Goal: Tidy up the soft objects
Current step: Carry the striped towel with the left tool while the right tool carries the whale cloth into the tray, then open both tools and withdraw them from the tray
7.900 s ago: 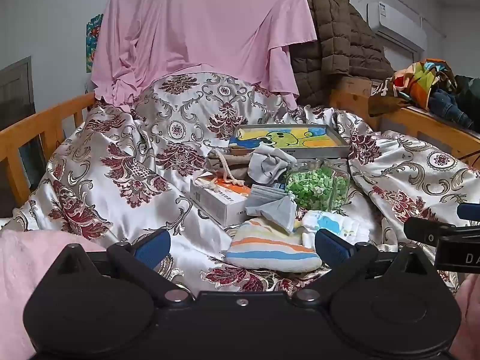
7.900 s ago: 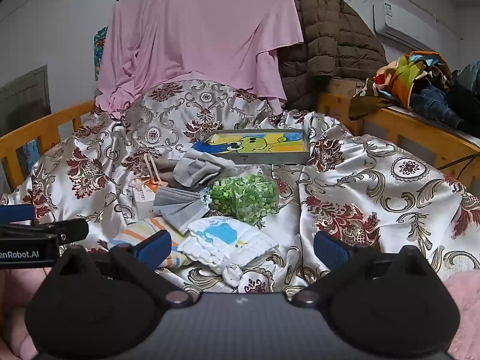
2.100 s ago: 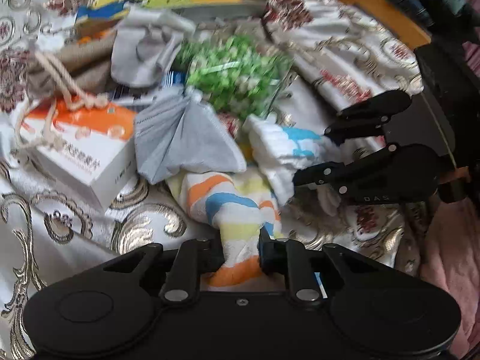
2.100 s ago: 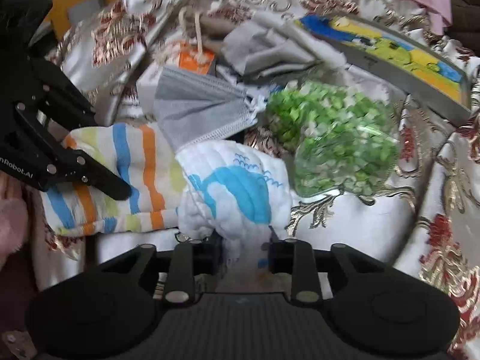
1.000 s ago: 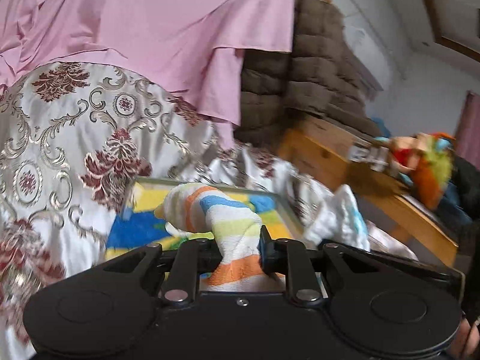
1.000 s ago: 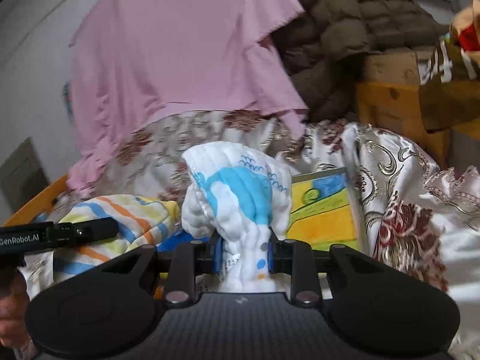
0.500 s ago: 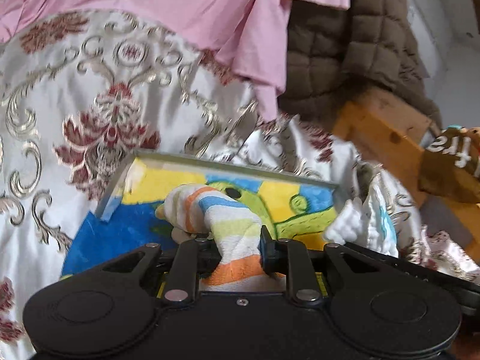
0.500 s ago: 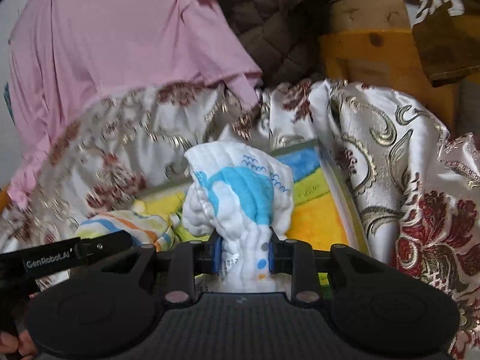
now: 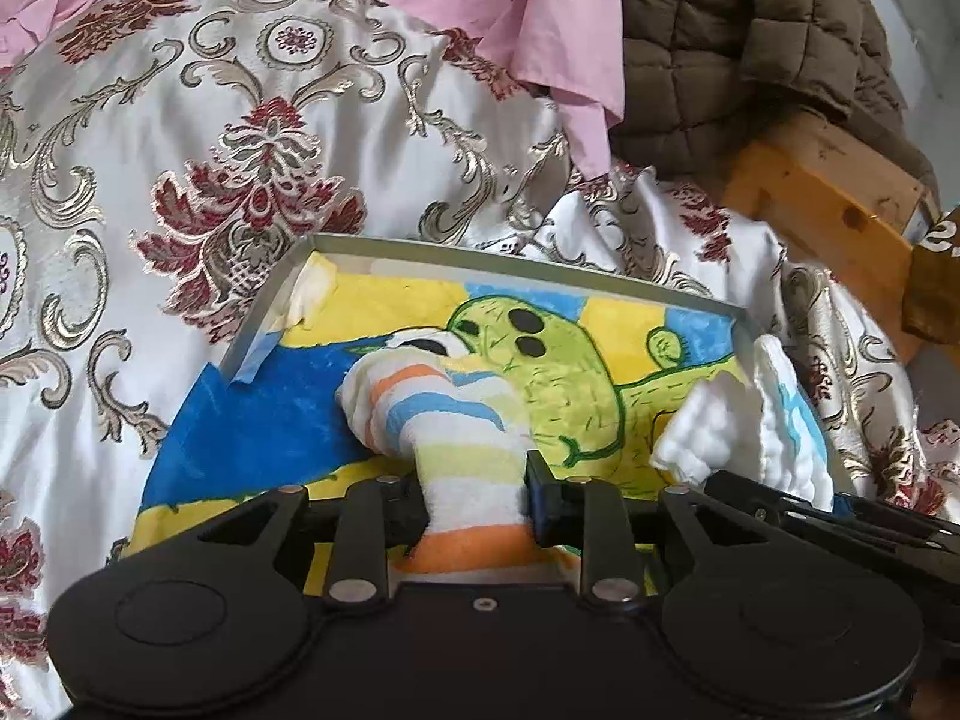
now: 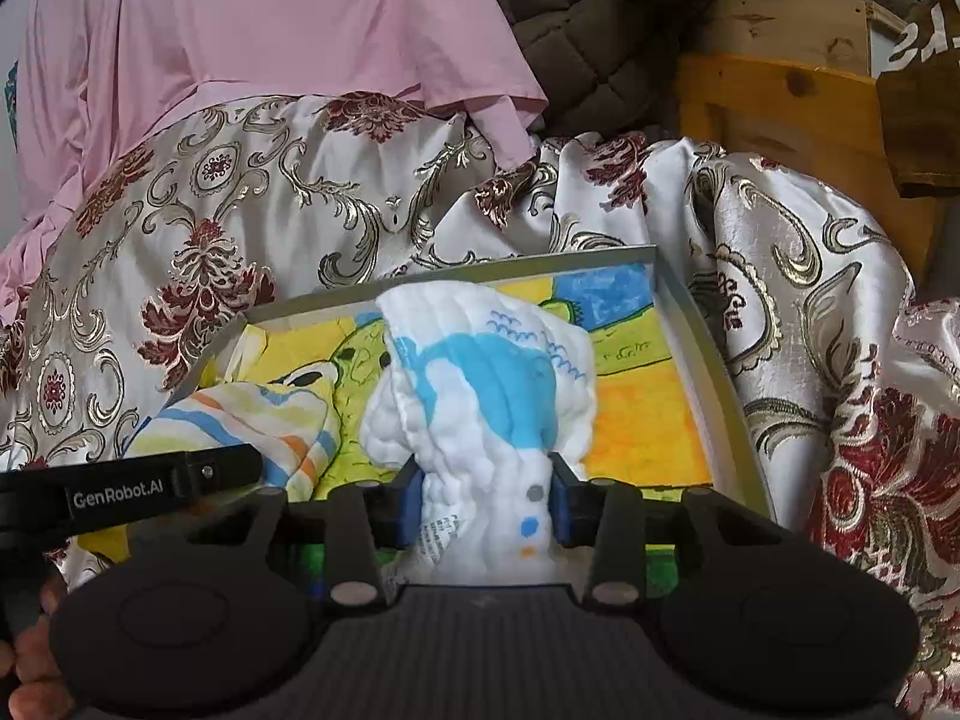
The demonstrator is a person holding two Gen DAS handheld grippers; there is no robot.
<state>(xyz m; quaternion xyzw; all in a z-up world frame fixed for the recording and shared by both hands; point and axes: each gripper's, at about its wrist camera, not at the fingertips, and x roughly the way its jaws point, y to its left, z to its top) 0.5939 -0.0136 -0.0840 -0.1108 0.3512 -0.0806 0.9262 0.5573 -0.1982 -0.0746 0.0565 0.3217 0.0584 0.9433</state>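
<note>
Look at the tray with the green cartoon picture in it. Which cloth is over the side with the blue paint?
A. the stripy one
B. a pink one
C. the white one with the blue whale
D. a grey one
A: the stripy cloth, between the fingers of the left tool, hangs over the blue-painted part of the tray, while the white whale cloth is at the opposite side.

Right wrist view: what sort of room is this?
Probably a lived-in bedroom: a satin brocade bedspread over a wooden bed frame, with a pink garment and brown quilted jacket draped behind.
</note>
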